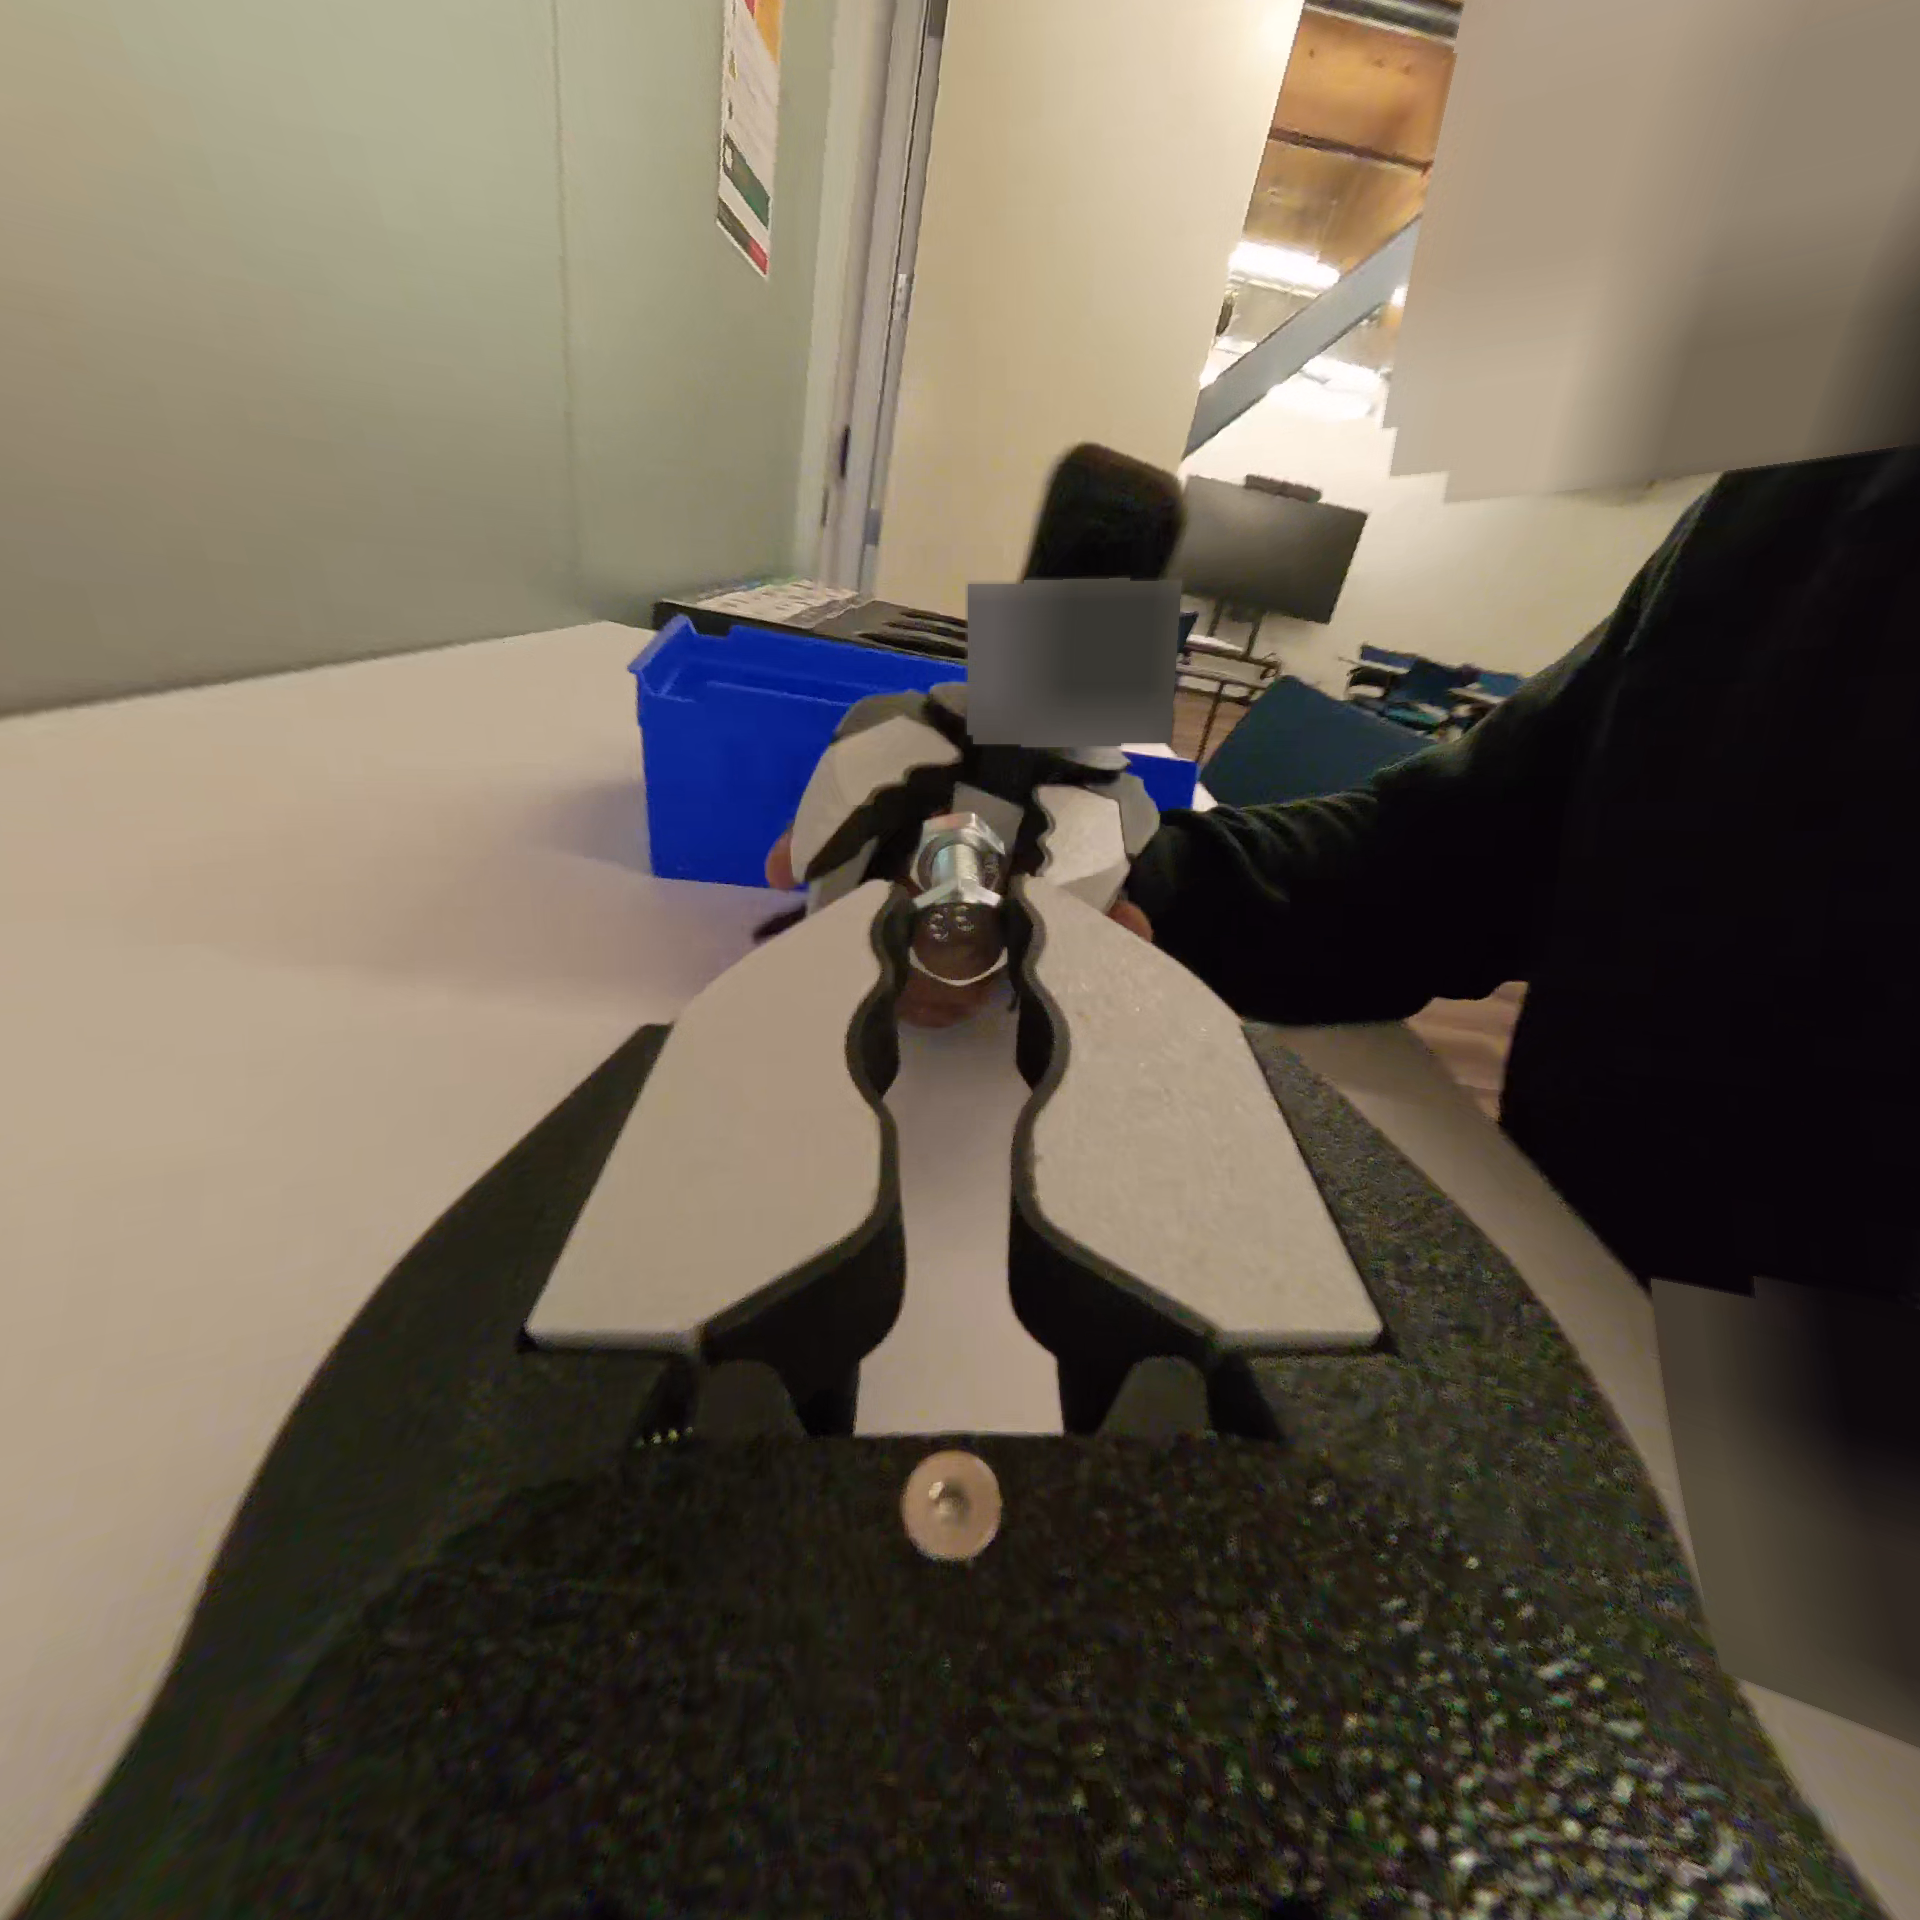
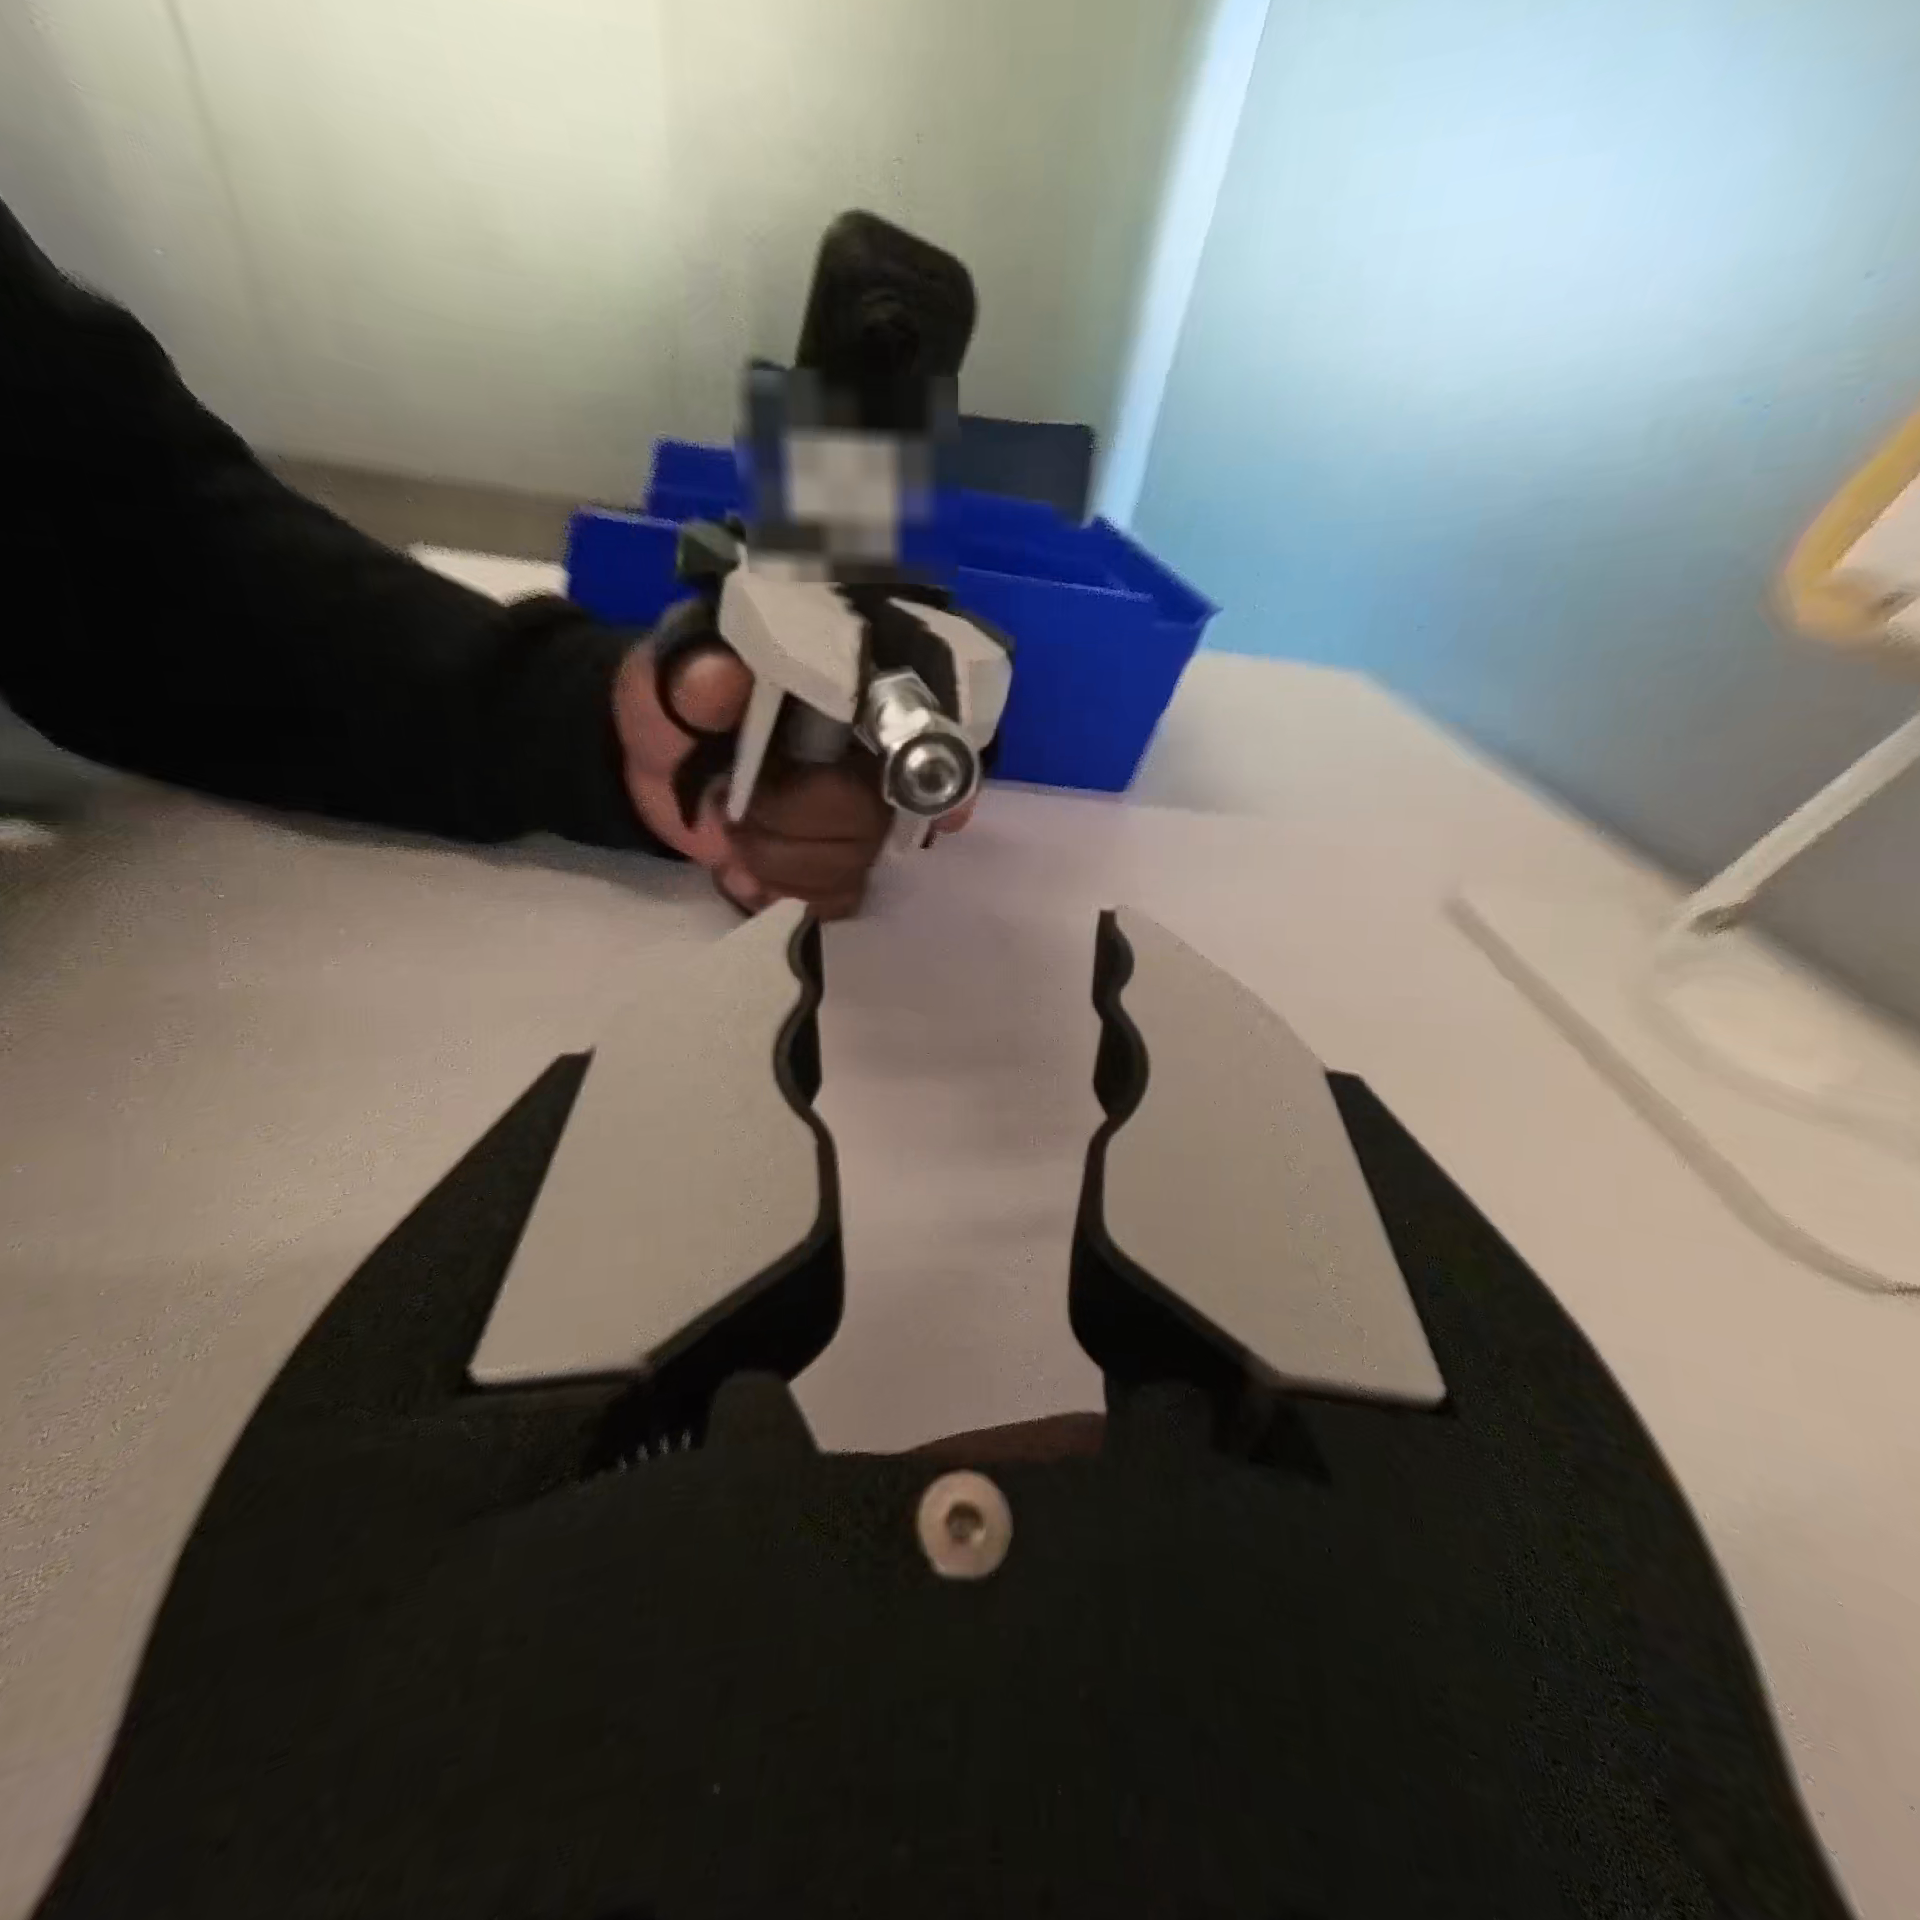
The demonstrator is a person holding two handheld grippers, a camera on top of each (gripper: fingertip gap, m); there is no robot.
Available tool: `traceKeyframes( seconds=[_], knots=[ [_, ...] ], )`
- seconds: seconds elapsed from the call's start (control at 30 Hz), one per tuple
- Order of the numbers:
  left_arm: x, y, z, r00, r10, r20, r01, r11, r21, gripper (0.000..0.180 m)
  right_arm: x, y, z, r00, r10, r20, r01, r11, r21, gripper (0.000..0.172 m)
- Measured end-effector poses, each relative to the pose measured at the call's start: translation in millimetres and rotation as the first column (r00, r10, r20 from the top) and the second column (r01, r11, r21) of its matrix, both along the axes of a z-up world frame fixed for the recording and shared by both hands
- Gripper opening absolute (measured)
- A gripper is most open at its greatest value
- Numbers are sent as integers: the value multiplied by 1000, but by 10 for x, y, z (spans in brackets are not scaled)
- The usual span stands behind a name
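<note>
left gripper (image 1: 953, 940): jaws nearly closed, clamping a silver bolt (image 1: 954, 883) by its head, threaded end pointing outward | right gripper (image 2: 956, 925): jaws wide, empty, facing the bolt's nut (image 1: 958, 836) | blue bin (image 1: 727, 769) behind | white table (image 1: 312, 883) beneath

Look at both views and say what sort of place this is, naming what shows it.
Probably an office or workshop room, indoors: a plain white table with blue plastic parts bins on it, a dark monitor on a stand behind, and a poster on the wall.

Wall poster (image 1: 748, 135) print too blurred to read, bolt head (image 1: 954, 928) stamp illegible
</note>
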State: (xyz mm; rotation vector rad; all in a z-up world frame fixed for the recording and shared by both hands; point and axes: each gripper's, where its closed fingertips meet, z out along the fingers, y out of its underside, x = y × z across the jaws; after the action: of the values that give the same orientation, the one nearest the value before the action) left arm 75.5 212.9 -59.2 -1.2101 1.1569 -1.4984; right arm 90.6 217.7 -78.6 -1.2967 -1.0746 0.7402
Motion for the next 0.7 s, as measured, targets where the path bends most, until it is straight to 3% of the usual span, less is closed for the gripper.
traceKeyframes(
  seconds=[0.17, 0.23, 0.3, 0.37, 0.47, 0.57, 0.63, 0.7],
  knots=[
    [52, -70, -99, 995, -60, -81, 56, 997, -45, 17, -107, -70, -20, 983, -109, 150, 59, 951, 304, 46],
    [72, -94, -135, 992, -69, -110, 64, 997, -46, 17, -152, -105, -32, 977, -120, 174, 52, 935, 351, 39],
    [82, -125, -156, 988, -91, -126, 85, 995, -53, 17, -166, -111, -38, 975, -124, 187, 52, 935, 350, 20],
    [78, -121, -157, 988, -89, -126, 83, 995, -53, 17, -176, -123, -32, 983, -71, 171, 29, 971, 236, 20],
    [72, -152, -145, 990, -84, -116, 85, 996, 1, 17, -195, -193, -4, 994, 103, 39, -96, 983, -154, 19],
    [87, -199, -211, 988, -24, -153, 57, 975, 213, 17, -184, -267, -77, 963, 232, -137, -268, 769, -581, 20],
    [112, -155, -306, 978, 60, -200, 11, 942, 334, 17, -158, -213, -144, 961, 212, -178, -276, 714, -643, 20],
    [117, -118, -283, 979, 76, -190, -14, 951, 309, 17, -148, -148, -103, 965, 186, -186, -260, 766, -588, 31]
  ],
)
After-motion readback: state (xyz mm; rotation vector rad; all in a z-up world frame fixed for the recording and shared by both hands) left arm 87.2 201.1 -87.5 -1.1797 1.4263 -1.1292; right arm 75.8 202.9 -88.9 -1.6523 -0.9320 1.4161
